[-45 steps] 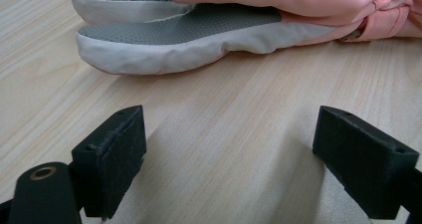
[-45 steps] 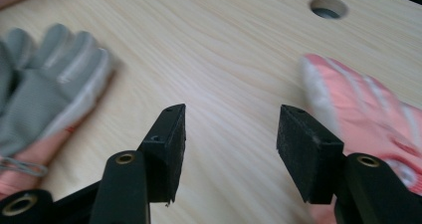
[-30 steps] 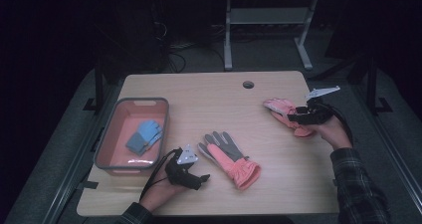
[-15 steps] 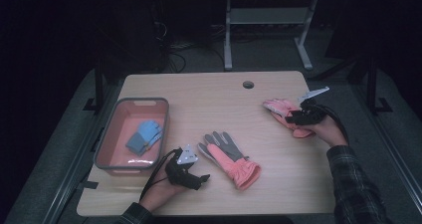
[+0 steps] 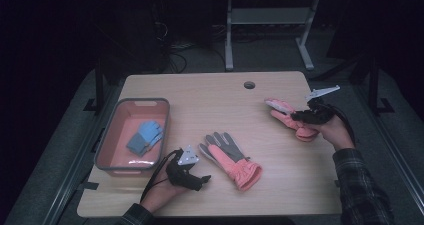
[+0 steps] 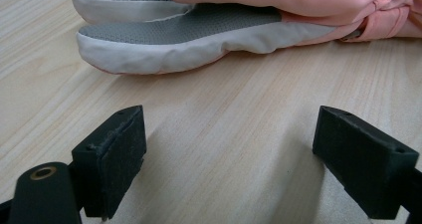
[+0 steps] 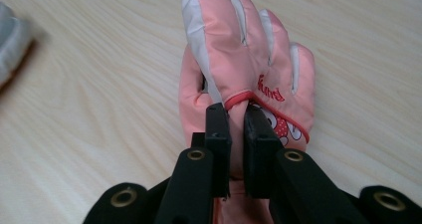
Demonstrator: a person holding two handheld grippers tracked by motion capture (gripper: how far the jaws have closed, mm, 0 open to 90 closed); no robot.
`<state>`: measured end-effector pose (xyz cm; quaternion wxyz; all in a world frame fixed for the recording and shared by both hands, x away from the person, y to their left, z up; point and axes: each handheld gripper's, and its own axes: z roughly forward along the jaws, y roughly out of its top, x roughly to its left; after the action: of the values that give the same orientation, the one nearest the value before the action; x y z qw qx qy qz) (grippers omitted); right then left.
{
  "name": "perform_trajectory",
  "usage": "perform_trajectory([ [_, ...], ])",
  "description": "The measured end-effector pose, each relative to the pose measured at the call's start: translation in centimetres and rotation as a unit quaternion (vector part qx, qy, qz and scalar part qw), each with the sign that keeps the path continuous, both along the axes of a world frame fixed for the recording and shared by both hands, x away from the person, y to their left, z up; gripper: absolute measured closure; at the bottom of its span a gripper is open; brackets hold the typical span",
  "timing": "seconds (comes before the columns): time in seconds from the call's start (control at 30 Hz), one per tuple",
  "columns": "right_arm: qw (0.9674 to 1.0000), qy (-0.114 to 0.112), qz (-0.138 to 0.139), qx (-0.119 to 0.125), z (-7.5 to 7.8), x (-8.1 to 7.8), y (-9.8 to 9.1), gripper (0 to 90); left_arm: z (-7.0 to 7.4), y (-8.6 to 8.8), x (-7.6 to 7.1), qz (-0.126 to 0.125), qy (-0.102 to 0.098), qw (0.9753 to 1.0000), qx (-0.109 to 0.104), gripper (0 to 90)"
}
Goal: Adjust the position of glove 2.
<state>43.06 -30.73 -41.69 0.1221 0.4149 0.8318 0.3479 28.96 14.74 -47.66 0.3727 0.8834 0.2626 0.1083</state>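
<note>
A pink glove (image 5: 283, 109) lies at the table's right side, fingers pointing away in the right gripper view (image 7: 249, 50). My right gripper (image 5: 299, 116) is shut on a pinched fold of it near the cuff (image 7: 236, 119); its jaws have just been closing with the glove between them. A second glove (image 5: 230, 157), grey-palmed with a pink cuff, lies palm up near the table's middle. My left gripper (image 5: 202, 181) rests on the table just left of that glove, open, with bare wood between its jaws (image 6: 229, 144). The grey glove's fingers (image 6: 199, 35) lie a short way ahead.
A pink tray (image 5: 107, 145) with a grey rim stands at the table's left and holds a blue glove (image 5: 145, 137). A round cable hole (image 5: 249, 85) sits near the far edge. A metal rack stands on the floor beyond the table.
The right gripper's jaws have drawn together on the pink glove. Both hands stay almost where they were.
</note>
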Motion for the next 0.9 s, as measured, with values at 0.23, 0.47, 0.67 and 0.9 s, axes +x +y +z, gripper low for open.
perform_trajectory([
  [0.23,0.9998,-0.015,0.01,0.009,1.5,-1.5,1.1,83.2,1.4,-0.1,-0.3,-0.002,0.007,0.9999,0.007,38.6],
  [0.47,0.9995,-0.021,0.019,0.015,1.9,-1.8,1.8,83.2,2.5,-1.6,-0.9,-0.073,0.044,0.9959,-0.03,89.6],
  [0.67,0.9995,-0.019,0.019,0.016,2.1,-1.9,2.1,83.2,2.0,-5.0,-1.1,-0.114,0.05,0.9919,-0.027,89.6],
  [0.9,0.9993,-0.021,0.024,0.019,2.3,-1.9,2.5,83.2,1.6,-7.6,-0.7,-0.133,0.041,0.9901,-0.019,89.7],
])
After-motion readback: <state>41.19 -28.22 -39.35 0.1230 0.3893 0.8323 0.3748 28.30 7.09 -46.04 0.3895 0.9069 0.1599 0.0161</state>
